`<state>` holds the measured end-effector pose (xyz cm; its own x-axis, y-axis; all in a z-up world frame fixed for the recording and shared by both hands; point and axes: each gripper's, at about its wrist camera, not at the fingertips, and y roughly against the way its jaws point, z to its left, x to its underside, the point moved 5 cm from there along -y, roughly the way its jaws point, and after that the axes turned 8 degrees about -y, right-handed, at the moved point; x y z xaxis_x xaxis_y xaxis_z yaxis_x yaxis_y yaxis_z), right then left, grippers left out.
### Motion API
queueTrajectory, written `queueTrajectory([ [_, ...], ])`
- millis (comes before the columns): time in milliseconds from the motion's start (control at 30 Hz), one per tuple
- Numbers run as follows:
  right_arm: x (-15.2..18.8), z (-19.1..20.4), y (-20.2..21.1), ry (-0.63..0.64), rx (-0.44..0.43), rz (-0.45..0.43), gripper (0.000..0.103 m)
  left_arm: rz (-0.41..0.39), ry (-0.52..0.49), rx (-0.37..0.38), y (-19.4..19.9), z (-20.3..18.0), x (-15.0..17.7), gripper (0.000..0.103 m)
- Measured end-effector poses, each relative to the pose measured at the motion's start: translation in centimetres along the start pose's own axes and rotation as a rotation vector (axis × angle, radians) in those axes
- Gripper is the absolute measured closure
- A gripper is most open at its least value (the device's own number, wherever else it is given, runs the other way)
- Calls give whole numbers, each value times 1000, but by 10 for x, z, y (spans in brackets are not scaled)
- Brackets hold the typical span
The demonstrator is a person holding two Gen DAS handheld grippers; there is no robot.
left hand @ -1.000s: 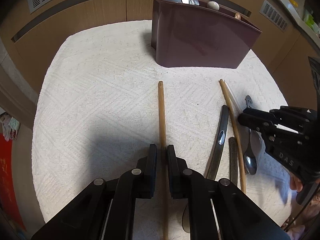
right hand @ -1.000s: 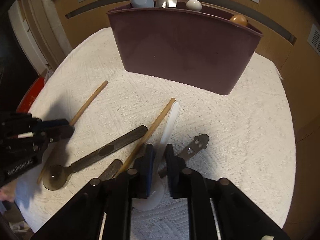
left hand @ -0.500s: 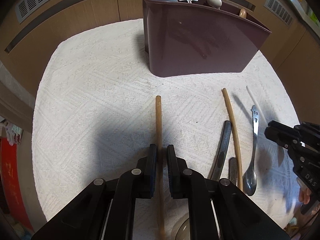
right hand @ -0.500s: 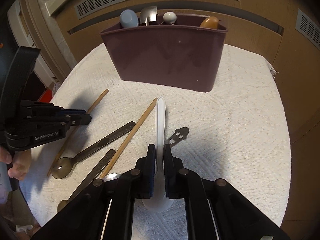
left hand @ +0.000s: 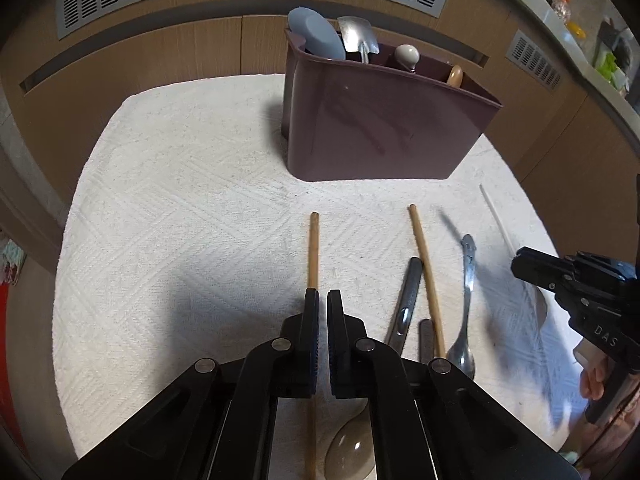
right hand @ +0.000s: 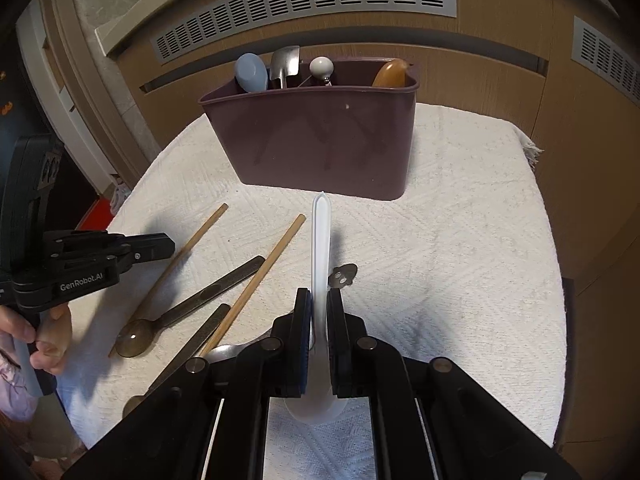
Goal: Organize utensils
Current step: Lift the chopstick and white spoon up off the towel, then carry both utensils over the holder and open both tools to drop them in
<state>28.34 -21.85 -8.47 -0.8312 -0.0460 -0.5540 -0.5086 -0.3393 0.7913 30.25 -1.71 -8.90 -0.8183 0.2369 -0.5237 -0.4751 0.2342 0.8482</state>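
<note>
Both claws are clamped shut, the left gripper (left hand: 323,304) on a wooden stick (left hand: 313,248) and the right gripper (right hand: 318,304) on a white spoon (right hand: 320,240), each lifted handle-first toward the holder (right hand: 316,148) at the towel's (right hand: 460,240) far edge.

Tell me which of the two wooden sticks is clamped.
The left wooden stick, held by the left hand-held gripper; the other wooden stick lies free beside dark handles.

Black tool (left hand: 323,300), silver screws, blue pads (right hand: 306,320); white "GenRobot.AI" lettering.

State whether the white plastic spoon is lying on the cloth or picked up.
Picked up: the right gripper is shut on the white spoon, whose handle casts a separate shadow on the cloth.
</note>
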Motion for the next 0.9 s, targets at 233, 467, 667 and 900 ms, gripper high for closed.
queueTrajectory([
  [233, 5, 2, -6, 4, 10, 16, 96, 139, -69, -31, -29, -3, -5, 95],
  [467, 9, -1, -9, -5, -4, 26, 96, 119, -108, -65, -39, -13, -19, 97],
  [667, 6, -8, 5, -42, -17, -32, 96, -120, 35, 1, 14, -9, -14, 97],
  [900, -5, -5, 36, -50, -74, -133, 96, -298, 64, 23, 64, -16, -17, 97],
])
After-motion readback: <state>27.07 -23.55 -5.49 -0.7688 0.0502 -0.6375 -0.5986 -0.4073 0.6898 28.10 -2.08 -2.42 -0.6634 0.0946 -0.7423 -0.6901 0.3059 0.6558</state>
